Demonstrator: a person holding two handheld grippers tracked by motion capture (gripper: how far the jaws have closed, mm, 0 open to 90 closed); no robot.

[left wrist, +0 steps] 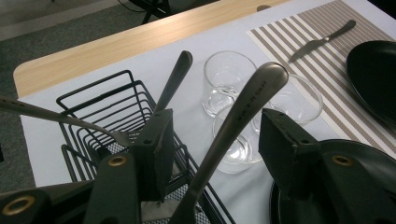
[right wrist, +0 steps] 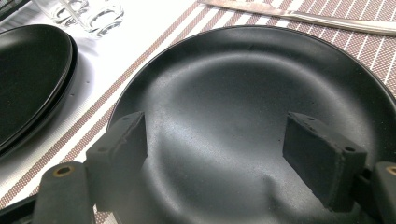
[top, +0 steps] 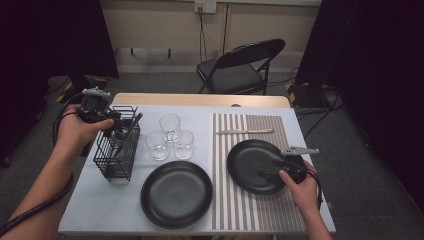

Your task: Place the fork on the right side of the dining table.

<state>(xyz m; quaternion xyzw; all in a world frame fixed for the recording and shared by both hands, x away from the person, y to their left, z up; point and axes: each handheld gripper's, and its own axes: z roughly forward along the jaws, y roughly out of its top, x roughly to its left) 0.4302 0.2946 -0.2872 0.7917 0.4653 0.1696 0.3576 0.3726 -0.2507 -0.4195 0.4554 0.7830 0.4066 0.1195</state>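
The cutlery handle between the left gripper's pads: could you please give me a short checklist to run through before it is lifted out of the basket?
1. Handle lies between the left gripper pads: ok.
2. Pads pressing on the handle: not ok; gaps show on both sides.
3. Neighbouring handles out of the lift path: cannot tell; one stands close behind the left pad.
4. Wire basket standing upright on the table: ok.
5. Glasses apart from the basket: ok.
6. Right gripper open over the black plate on the striped mat, away from the basket: ok.
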